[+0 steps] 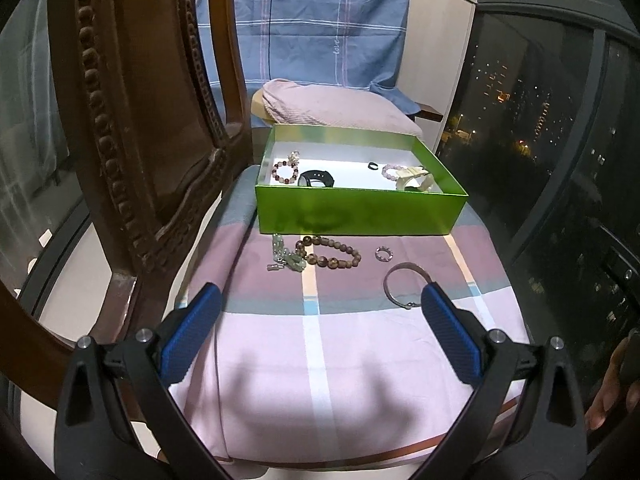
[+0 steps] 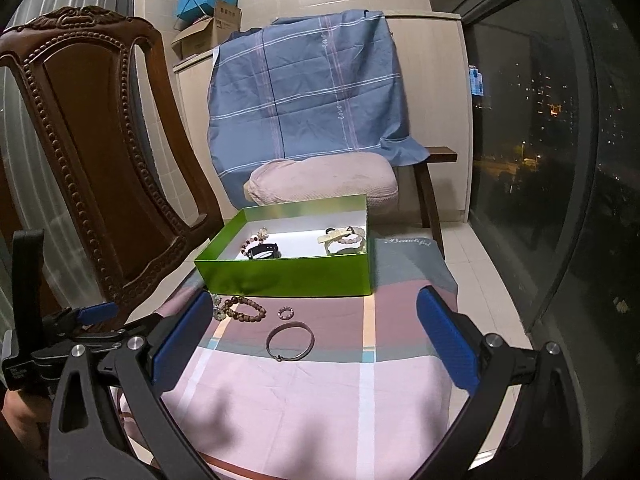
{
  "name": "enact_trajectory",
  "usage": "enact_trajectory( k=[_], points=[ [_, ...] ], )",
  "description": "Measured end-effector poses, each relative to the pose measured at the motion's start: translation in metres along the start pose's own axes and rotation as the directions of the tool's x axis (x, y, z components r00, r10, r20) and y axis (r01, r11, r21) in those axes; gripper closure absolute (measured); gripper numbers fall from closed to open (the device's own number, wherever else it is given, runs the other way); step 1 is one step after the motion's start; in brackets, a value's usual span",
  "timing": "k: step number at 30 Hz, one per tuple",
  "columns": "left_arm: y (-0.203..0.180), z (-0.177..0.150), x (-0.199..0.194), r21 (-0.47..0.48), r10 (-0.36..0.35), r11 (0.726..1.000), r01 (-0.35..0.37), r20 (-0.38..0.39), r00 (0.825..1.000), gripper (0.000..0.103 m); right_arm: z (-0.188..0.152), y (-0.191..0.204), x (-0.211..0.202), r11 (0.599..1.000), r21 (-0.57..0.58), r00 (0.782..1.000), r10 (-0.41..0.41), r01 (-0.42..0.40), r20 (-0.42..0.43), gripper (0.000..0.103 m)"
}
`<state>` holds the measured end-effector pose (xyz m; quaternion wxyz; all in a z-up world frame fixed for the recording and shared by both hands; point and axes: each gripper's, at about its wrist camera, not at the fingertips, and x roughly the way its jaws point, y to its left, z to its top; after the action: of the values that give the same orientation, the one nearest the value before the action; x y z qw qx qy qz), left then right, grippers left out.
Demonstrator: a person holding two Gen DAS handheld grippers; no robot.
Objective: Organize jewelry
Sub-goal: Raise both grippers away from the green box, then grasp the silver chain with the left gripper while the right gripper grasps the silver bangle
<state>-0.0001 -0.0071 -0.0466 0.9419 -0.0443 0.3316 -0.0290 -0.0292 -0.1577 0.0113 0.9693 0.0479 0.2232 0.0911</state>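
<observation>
An open green box (image 1: 360, 212) (image 2: 288, 276) sits on a checked cloth and holds several bracelets and a black band (image 1: 318, 178) (image 2: 262, 251). In front of it lie a brown bead bracelet (image 1: 330, 256) (image 2: 244, 309), a pale green bead piece (image 1: 286, 258) (image 2: 217, 307), a small ring (image 1: 385, 255) (image 2: 286, 313) and a metal bangle (image 1: 406, 286) (image 2: 290, 341). My left gripper (image 1: 320, 308) is open and empty, short of the loose pieces. My right gripper (image 2: 316, 320) is open and empty, with the bangle and ring between its fingers in view.
A carved wooden chair back (image 1: 132, 120) (image 2: 96, 152) stands close on the left. A pink cushion (image 1: 340, 108) (image 2: 324, 184) and a blue draped sheet (image 2: 308, 92) are behind the box. A dark window (image 2: 560, 160) runs along the right. The left gripper (image 2: 80, 320) shows at the right wrist view's left edge.
</observation>
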Motion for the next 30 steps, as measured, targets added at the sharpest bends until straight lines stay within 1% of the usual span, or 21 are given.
enact_trajectory(
  k=[7,10,12,14,15,17,18,20,25,27,28,30],
  points=[
    [0.001,0.001,0.006,0.000,0.003,1.000,-0.003,-0.011,1.000,0.004,0.001,0.001,0.001,1.000,0.002,1.000,0.006,-0.006,-0.006,0.004],
    [0.006,0.004,0.018,-0.023,0.002,1.000,-0.002,-0.028,1.000,0.004,0.001,0.003,0.004,1.000,-0.002,1.000,0.009,-0.009,-0.017,0.004],
    [0.012,0.007,0.032,-0.039,0.008,0.999,-0.010,-0.049,0.999,0.005,0.001,0.004,0.006,1.000,-0.004,1.000,0.010,-0.011,-0.026,0.004],
    [0.018,0.012,0.052,-0.045,0.022,0.999,-0.026,-0.080,0.997,0.011,0.000,0.005,0.009,1.000,-0.006,0.999,0.016,-0.016,-0.038,0.004],
    [0.020,0.014,0.061,-0.040,0.028,0.999,-0.032,-0.095,0.995,0.013,0.000,0.006,0.010,1.000,-0.010,0.999,0.016,-0.017,-0.043,0.004],
    [0.025,0.015,0.084,-0.035,0.056,0.998,-0.061,-0.139,0.989,0.019,-0.001,0.007,0.013,1.000,-0.014,0.998,0.019,-0.020,-0.057,0.004],
    [0.030,0.015,0.098,-0.053,0.064,0.996,-0.074,-0.177,0.982,0.022,-0.001,0.007,0.014,1.000,-0.014,0.998,0.021,-0.022,-0.063,0.004],
    [0.037,0.014,0.113,-0.087,0.059,0.993,-0.080,-0.217,0.974,0.027,-0.003,0.008,0.017,1.000,-0.018,0.997,0.022,-0.023,-0.076,0.004],
    [0.043,0.015,0.143,-0.080,0.083,0.991,-0.107,-0.260,0.962,0.033,-0.006,0.005,0.020,0.999,-0.026,0.995,0.019,-0.022,-0.097,0.004],
    [0.045,0.013,0.156,-0.074,0.086,0.991,-0.112,-0.287,0.954,0.035,-0.007,0.004,0.022,0.999,-0.027,0.994,0.016,-0.019,-0.106,0.004],
    [0.045,0.013,0.157,-0.059,0.101,0.991,-0.122,-0.272,0.957,0.036,-0.008,0.003,0.024,0.999,-0.029,0.994,0.012,-0.015,-0.112,0.004],
    [0.043,0.013,0.160,-0.031,0.126,0.990,-0.139,-0.264,0.956,0.037,-0.010,0.002,0.028,0.999,-0.032,0.992,0.006,-0.010,-0.127,0.004]
  ],
)
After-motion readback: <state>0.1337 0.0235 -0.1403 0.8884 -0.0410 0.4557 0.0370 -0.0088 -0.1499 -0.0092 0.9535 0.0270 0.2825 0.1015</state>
